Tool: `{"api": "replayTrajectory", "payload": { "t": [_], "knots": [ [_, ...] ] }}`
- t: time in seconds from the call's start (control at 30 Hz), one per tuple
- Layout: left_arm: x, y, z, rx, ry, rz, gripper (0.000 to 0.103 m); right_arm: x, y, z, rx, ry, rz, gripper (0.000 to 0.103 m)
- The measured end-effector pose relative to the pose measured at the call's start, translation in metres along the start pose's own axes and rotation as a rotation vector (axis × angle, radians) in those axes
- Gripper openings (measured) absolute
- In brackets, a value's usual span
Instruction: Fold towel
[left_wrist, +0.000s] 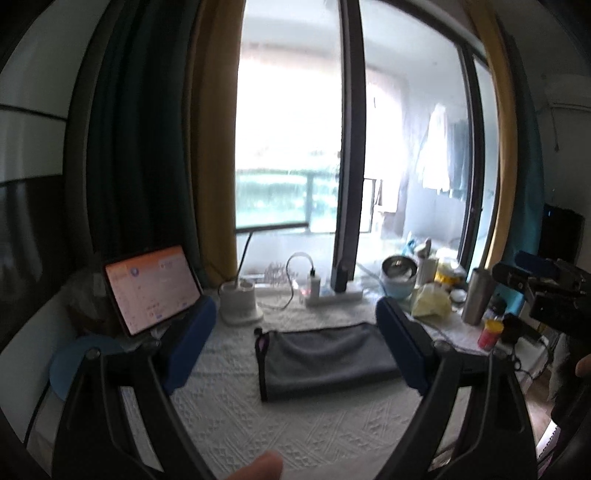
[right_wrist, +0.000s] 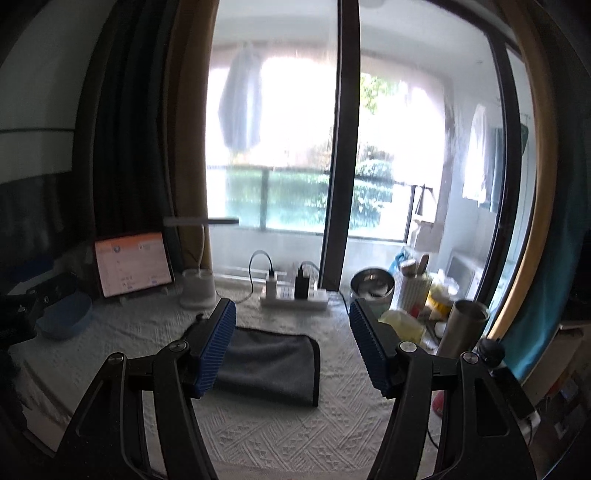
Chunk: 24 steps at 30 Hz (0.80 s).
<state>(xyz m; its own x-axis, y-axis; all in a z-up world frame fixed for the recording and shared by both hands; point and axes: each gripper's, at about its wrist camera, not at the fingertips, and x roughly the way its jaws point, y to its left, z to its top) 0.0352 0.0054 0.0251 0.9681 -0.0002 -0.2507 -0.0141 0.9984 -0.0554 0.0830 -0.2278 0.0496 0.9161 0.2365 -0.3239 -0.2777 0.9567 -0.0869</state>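
A grey towel (left_wrist: 325, 360) with a dark border lies folded flat on the white textured tablecloth (left_wrist: 277, 424). It also shows in the right wrist view (right_wrist: 269, 363). My left gripper (left_wrist: 295, 343) is open and empty, held above the table just in front of the towel. My right gripper (right_wrist: 291, 347) is open and empty, also above the table, with the towel between and below its blue pads (right_wrist: 218, 347). The right gripper body shows at the right edge of the left wrist view (left_wrist: 546, 291).
A lit tablet (left_wrist: 151, 288) stands at the back left by a blue dish (right_wrist: 66, 317). A white lamp base (left_wrist: 240, 301), power strip (right_wrist: 293, 297), metal bowl (right_wrist: 371, 286), steel tumbler (right_wrist: 461, 325) and small clutter line the window side. A red-lidded jar (left_wrist: 491, 332) stands at the right.
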Motion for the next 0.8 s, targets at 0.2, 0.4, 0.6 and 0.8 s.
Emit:
{"api": "replayTrajectory", "payload": {
  "t": [0.2, 0.4, 0.6, 0.8],
  "knots": [
    [-0.028, -0.003, 0.012, 0.026, -0.108, 0.038, 0.09, -0.024, 0.002, 0.013, -0.011, -0.073, -0.014, 0.068],
    [-0.041, -0.003, 0.018, 0.019, -0.163, 0.032, 0.096, -0.037, 0.0, 0.02, -0.003, -0.117, -0.022, 0.073],
    [-0.04, -0.008, 0.016, 0.02, -0.148, 0.011, 0.096, -0.037, 0.001, 0.019, -0.002, -0.118, -0.024, 0.074],
    [-0.038, -0.008, 0.017, 0.02, -0.146, 0.009, 0.096, -0.035, -0.001, 0.02, 0.004, -0.112, -0.026, 0.074]
  ]
}}
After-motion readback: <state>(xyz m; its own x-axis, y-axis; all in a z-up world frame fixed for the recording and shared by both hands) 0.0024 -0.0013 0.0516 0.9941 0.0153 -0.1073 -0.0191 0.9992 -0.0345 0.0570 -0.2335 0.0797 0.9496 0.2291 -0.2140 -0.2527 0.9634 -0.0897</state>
